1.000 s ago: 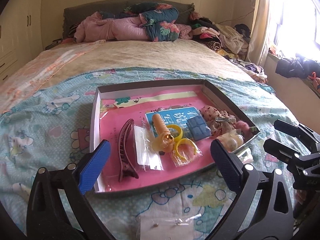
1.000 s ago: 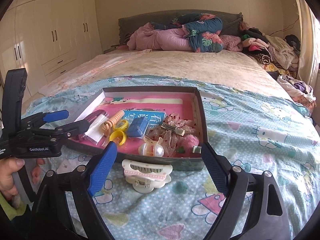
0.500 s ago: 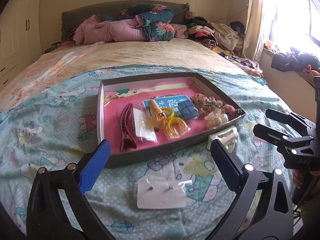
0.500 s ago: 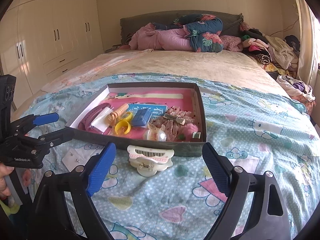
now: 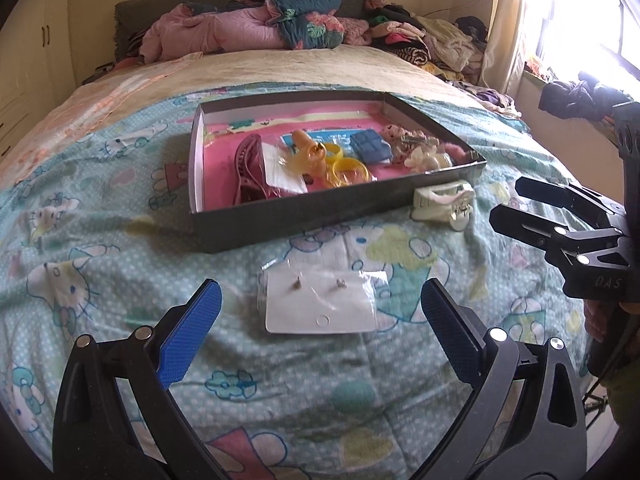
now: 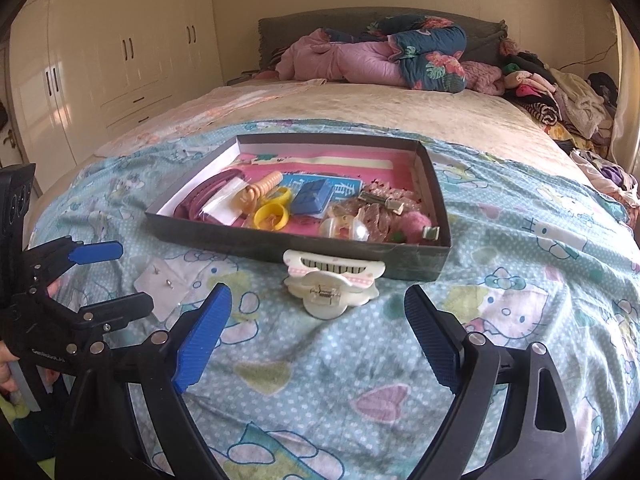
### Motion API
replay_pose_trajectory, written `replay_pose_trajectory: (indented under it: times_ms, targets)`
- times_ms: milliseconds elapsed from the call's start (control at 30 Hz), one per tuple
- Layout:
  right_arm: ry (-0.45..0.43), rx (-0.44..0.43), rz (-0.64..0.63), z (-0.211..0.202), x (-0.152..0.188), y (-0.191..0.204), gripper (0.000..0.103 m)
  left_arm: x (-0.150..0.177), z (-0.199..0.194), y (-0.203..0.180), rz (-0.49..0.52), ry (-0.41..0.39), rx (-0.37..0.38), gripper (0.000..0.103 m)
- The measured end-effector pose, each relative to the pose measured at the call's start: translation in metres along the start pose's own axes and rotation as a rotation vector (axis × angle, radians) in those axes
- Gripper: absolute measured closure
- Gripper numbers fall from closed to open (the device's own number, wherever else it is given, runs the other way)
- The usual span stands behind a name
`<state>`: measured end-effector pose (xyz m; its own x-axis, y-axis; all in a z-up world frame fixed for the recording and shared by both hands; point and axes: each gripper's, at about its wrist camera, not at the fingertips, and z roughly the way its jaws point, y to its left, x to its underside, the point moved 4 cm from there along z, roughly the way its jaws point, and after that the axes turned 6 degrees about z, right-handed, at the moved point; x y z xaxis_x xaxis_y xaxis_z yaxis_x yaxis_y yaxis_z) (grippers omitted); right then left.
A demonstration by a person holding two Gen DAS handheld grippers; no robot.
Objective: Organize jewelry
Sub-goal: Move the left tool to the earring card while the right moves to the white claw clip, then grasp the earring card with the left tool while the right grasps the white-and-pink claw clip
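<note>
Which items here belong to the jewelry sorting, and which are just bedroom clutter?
Job:
box holding hair clips and bangles
white claw clip, on the blanket outside the box
earring card, also outside

Lying about:
pink quilt
clothes pile
wardrobe

A white earring card (image 5: 320,300) in a clear sleeve, carrying two small studs, is lying flat on the quilt, just ahead of and between the left gripper's (image 5: 320,332) spread blue fingers. A cream claw clip (image 6: 334,280) with a pink bow strip is sitting closed just ahead of the right gripper's (image 6: 318,338) parted fingers, touching the near wall of the dark box (image 6: 240,240), which is holding hair clips, yellow rings and a blue case.
</note>
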<state>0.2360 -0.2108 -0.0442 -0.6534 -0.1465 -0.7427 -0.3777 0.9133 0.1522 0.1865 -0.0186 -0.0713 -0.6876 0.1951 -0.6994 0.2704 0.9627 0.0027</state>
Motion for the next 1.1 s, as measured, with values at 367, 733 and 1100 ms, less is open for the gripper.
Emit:
replay_pose_trajectory:
  times_ms: [367, 733, 1100]
  targets:
    - [0.053, 0.004, 0.0, 0.033, 0.002, -0.003, 0.017, 0.012, 0.015, 0.004, -0.038, 0.049, 0.019, 0.012]
    - [0.117, -0.008, 0.104, 0.069, -0.008, -0.018, 0.017, 0.01, 0.029, 0.0, -0.06, 0.058, 0.044, 0.012]
    - [0.124, 0.002, 0.111, 0.075, -0.009, -0.019, 0.034, 0.008, 0.033, -0.001, -0.042, 0.062, -0.002, 0.044]
